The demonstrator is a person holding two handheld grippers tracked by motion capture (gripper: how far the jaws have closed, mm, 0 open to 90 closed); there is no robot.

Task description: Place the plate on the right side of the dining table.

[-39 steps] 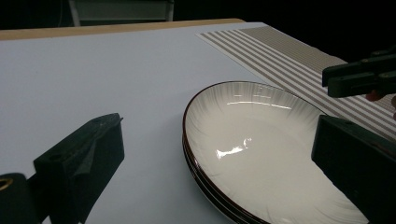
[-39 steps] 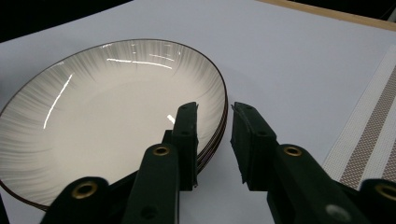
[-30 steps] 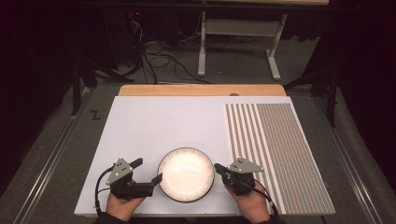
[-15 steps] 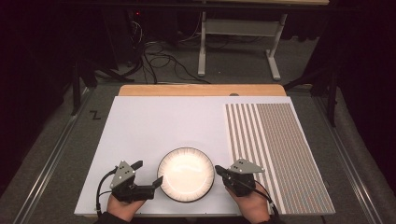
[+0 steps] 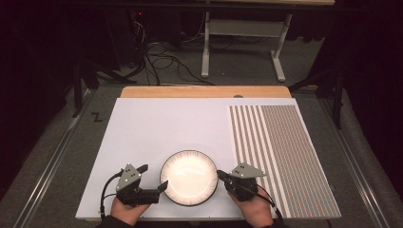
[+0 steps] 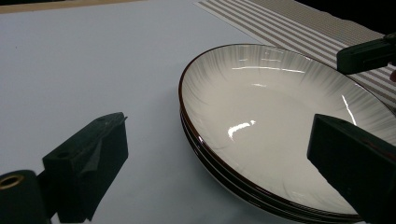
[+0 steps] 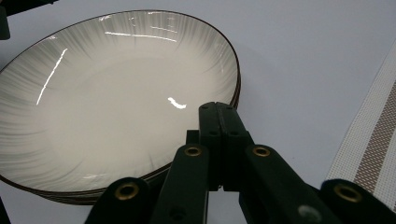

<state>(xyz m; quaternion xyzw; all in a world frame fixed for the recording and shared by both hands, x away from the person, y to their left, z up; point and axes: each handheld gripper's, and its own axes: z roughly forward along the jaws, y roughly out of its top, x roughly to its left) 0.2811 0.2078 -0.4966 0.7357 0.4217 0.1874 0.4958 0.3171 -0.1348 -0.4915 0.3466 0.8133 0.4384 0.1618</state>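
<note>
**Plates Flanked by Two Tools at the Near Edge of the Table**

A stack of white plates (image 5: 189,177) with dark rims was seen on the white sheet (image 5: 157,128) of the table, close to its near edge, in the high view. The left tool (image 5: 163,186) was held at the stack's left rim and the right tool (image 5: 220,175) at its right rim, each in a hand reaching in from the bottom of the view. A striped mat (image 5: 280,152) was laid on the right part of the table, just beside the right tool.

From above, the stack could be taken for a single plate. In the left gripper view, several rims were shown lying one on another at the edge of the plates (image 6: 280,126). There the left tool (image 6: 224,154) was seen spread wide, with one jaw over the bare sheet and the other over the bowl of the top plate; whether that jaw touched the plate could not be told. The tip of the other tool was shown at the far rim.

In the right gripper view, the right tool (image 7: 218,109) was seen with its jaws pressed together, nothing between them, and its tip at the rim of the plates (image 7: 116,93). The mat (image 7: 373,144) was shown at the right edge.
</note>
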